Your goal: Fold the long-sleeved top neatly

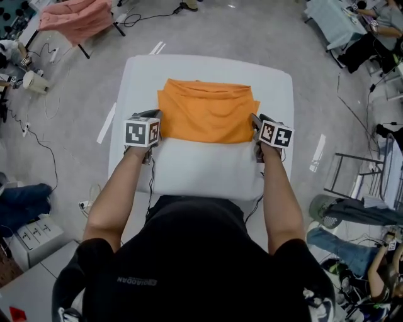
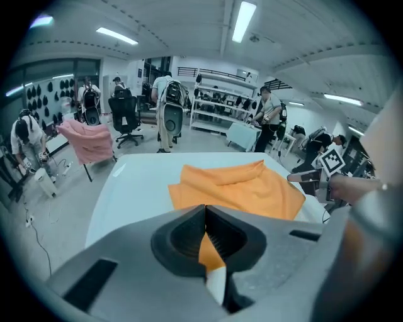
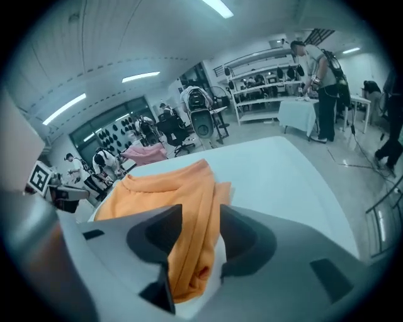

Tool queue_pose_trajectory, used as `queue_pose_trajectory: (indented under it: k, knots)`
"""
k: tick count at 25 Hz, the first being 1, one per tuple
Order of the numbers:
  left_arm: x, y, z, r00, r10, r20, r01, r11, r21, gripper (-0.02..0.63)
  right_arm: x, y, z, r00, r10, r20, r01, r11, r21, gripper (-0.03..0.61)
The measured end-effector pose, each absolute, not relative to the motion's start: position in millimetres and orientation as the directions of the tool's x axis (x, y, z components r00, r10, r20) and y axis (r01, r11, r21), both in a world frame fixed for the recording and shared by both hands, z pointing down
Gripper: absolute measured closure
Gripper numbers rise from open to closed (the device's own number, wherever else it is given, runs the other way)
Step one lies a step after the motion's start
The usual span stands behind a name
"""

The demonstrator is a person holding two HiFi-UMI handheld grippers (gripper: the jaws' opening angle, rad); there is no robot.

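The orange long-sleeved top (image 1: 206, 112) lies folded into a rectangle on the far half of the white table (image 1: 208, 166). My left gripper (image 1: 155, 116) sits at the top's near left corner. In the left gripper view its jaws (image 2: 205, 210) meet at the tips, and only cloth (image 2: 245, 188) and table beyond show through the gap, so it is shut with nothing held. My right gripper (image 1: 256, 120) is at the near right corner. In the right gripper view it (image 3: 200, 217) stands open, and the folded right edge of the top (image 3: 189, 251) lies loose between the jaws.
A pink cloth (image 1: 75, 17) hangs over a stand at the far left, with cables on the floor around it. A grey box (image 1: 34, 238) stands at the near left. A metal rack (image 1: 352, 176) and seated people are at the right. Another covered table (image 1: 337, 19) is far right.
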State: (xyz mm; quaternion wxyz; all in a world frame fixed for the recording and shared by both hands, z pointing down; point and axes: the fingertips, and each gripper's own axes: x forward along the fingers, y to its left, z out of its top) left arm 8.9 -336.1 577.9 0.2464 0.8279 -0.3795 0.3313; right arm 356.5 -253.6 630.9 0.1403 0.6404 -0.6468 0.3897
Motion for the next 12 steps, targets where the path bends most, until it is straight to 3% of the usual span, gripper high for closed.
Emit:
queue_pose_trajectory:
  k: [5, 12]
  knots:
    - [-27.5, -317.1, 582.7, 0.46, -0.494, 0.737, -0.836, -0.521, 0.173, 0.607, 361.8, -251.7, 656.4, -0.143, -0.687, 0.712, -0.907, -0.198, -0.373, 0.341]
    - [-86.1, -279.6, 584.2, 0.393, -0.53, 0.751, -0.878, -0.458, 0.137, 0.607, 367.4, -256.5, 678.4, -0.125, -0.653, 0.747, -0.909, -0.227, -0.35, 0.344]
